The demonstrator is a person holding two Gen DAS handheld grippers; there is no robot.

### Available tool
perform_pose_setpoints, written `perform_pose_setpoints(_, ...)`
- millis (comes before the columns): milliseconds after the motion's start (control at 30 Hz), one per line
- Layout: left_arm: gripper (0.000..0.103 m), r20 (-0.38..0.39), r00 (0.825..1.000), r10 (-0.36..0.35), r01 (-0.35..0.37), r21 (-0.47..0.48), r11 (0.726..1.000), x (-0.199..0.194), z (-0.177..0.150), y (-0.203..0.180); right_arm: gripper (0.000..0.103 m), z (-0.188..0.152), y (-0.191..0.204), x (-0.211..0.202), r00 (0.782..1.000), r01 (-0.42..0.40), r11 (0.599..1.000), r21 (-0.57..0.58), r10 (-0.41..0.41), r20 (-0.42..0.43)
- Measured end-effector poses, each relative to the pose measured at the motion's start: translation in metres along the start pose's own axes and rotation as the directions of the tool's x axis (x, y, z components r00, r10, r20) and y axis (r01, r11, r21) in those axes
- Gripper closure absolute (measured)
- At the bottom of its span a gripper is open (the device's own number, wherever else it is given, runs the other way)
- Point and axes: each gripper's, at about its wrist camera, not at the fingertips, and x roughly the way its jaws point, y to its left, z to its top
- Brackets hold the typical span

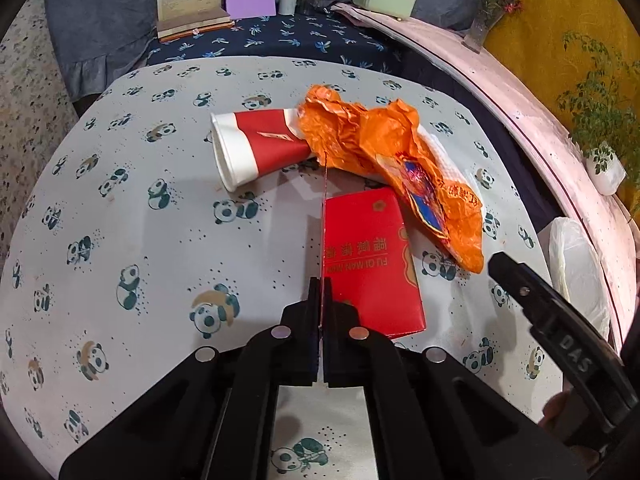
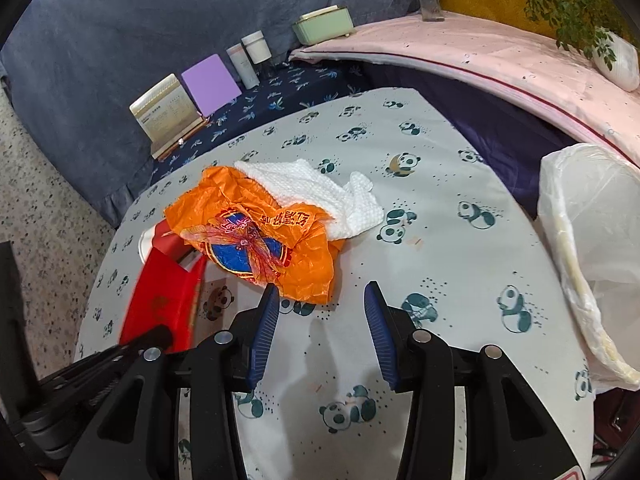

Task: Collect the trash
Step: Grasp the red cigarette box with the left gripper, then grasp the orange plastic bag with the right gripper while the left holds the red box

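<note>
Left claw [image 1: 320,280] I hold clamped on the red envelope's [image 1: 370,264] edge; right claw [image 2: 320,292] half-open beside the orange wrapper [image 2: 256,232], which overlaps cup [image 1: 256,148] and tissue [image 2: 320,196]. Bag-lined bin [image 2: 592,240] waits rightward.

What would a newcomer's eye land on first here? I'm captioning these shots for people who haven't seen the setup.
Probably the crumpled orange wrapper mid-table on the panda-print cloth, lying over a white paper towel and the base of a tipped red paper cup. Next, the red envelope, its edge pinched in the left tongs, while the right tongs gape just short of the wrapper.
</note>
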Motion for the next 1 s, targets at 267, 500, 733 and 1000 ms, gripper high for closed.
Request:
perform_pose_setpoints(267,0.103,0.000,1.000,0.002,-0.002,-0.011,1.000,0.002,0.008,0.010,0.060,0.002,0.002,0.033,0.999,0.002,1.000,-0.003,-0.002,-0.052)
perform_pose_setpoints(500,0.103,-0.015,1.000,0.004,-0.004,-0.017,1.000,0.009,0.008,0.013,0.083,0.000,0.006,0.040,0.998,-0.015,1.000,-0.012,0.014,-0.068)
perform_pose_setpoints(733,0.103,-0.002,1.000,0.004,-0.004,-0.020,1.000,0.000,0.004,0.012,0.099,-0.001,0.015,0.020,0.998,-0.060,0.998,-0.031,0.058,-0.037)
perform_pose_setpoints(1000,0.103,0.042,0.999,-0.004,0.005,-0.015,1.000,-0.026,-0.001,0.007,0.101,0.005,0.030,-0.032,0.989,-0.129,0.990,-0.048,0.132,0.061)
